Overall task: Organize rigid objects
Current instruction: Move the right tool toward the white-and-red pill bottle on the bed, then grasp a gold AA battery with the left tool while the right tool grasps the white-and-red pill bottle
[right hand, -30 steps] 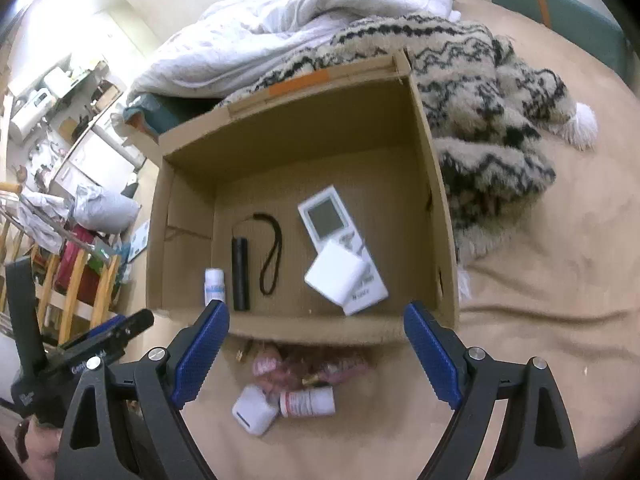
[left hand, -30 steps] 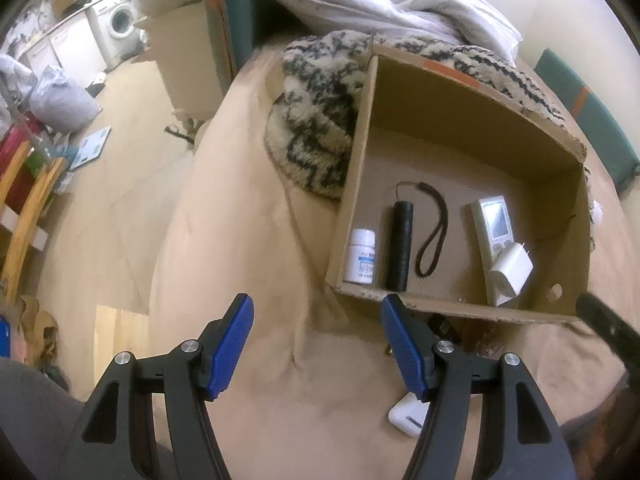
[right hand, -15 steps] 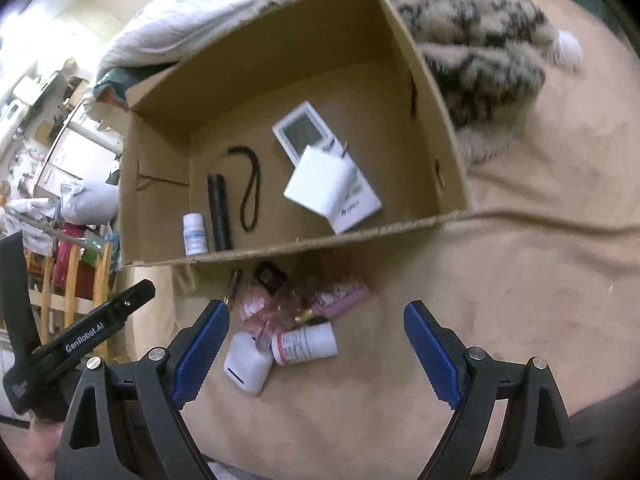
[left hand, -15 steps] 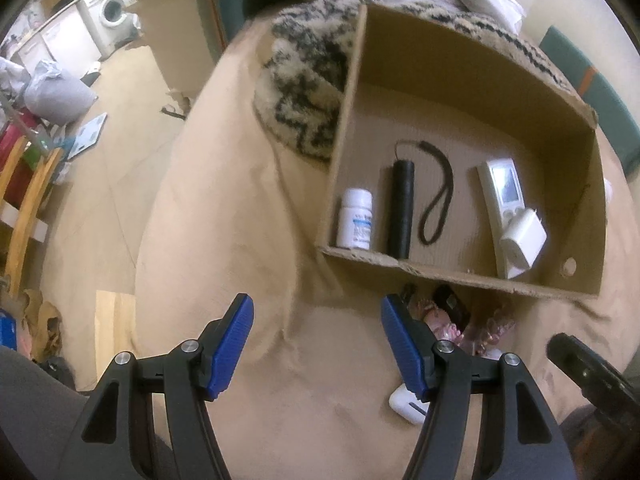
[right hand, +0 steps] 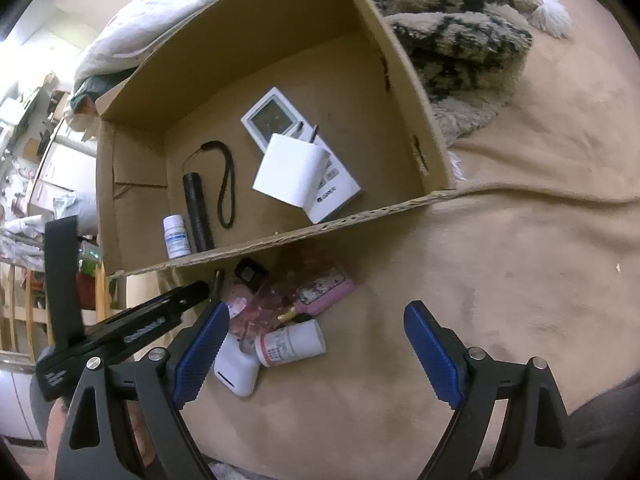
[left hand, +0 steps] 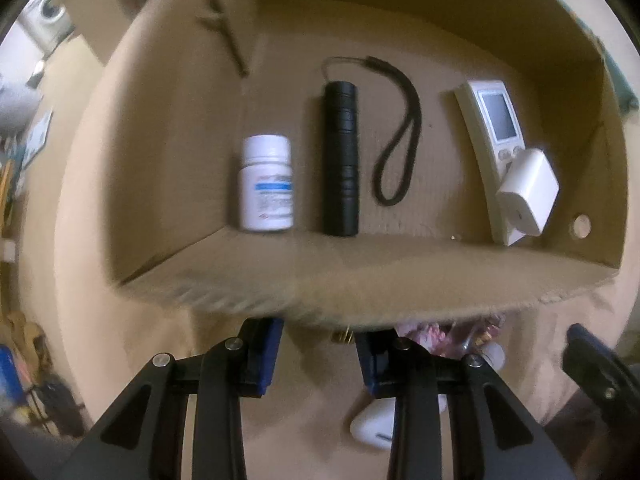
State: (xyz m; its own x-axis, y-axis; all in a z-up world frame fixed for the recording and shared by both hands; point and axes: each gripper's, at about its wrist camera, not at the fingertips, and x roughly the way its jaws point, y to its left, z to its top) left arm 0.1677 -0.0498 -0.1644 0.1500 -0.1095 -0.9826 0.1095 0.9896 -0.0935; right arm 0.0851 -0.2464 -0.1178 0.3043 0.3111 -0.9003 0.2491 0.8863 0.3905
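Observation:
A cardboard box (left hand: 400, 280) lies on the tan bed cover. It holds a white pill bottle (left hand: 267, 184), a black flashlight (left hand: 340, 160) with a wrist strap, a white remote (left hand: 492, 136) and a white charger (left hand: 528, 192). Loose items lie just outside the near wall: a red-labelled pill bottle (right hand: 290, 342), a white case (right hand: 236, 364), a pink case (right hand: 324, 292) and a small black item (right hand: 250, 272). My left gripper (left hand: 320, 332) points down at the pile's left edge. Its jaws are closing, with a small brass piece (left hand: 342, 334) between them, untouched. My right gripper (right hand: 316, 308) hangs open above the pile.
A black-and-cream patterned blanket (right hand: 460, 28) lies beside the box's right wall, with a white duvet (right hand: 168, 4) behind it. The tan cover (right hand: 520, 280) spreads to the right. Left of the bed the floor drops away, with shelves and a washing machine (left hand: 52, 12).
My left gripper has dropped close to the box's near wall and its jaws have narrowed. My right gripper has sunk a little toward the pile, still wide.

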